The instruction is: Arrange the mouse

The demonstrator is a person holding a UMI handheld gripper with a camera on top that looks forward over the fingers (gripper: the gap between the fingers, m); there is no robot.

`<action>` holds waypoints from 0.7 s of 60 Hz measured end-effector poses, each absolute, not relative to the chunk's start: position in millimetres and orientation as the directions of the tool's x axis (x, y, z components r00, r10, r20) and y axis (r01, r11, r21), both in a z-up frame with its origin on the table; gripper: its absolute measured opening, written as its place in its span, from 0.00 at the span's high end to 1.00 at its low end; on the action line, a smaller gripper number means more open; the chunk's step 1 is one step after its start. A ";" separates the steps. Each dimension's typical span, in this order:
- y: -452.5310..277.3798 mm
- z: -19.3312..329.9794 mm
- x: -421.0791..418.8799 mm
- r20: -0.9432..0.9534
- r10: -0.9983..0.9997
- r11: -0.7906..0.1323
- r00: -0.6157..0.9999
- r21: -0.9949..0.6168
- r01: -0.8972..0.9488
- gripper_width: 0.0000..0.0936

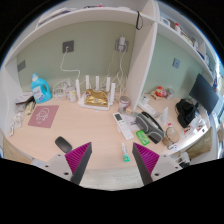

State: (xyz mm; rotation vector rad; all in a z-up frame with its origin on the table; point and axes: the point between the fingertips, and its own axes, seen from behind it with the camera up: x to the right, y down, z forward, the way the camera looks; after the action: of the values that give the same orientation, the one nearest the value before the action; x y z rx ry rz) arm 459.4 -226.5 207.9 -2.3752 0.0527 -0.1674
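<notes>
A black mouse lies on the light wooden desk, just ahead of and to the left of my left finger. A pinkish mouse mat lies further back on the left, apart from the mouse. My gripper is open and empty above the desk's front edge, its magenta pads wide apart. A small white and green tube lies on the desk close to my right finger.
At the back stand a white router with antennas and a blue bottle. A white remote, a grey and black device, a black bag and a monitor crowd the right side.
</notes>
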 end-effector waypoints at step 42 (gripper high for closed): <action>-290.5 70.4 360.7 0.057 -0.156 -0.686 0.986 -0.725 -0.066 0.11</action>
State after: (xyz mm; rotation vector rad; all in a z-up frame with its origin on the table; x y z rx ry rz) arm 360.7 -290.5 70.4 -2.3274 0.1540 -0.1449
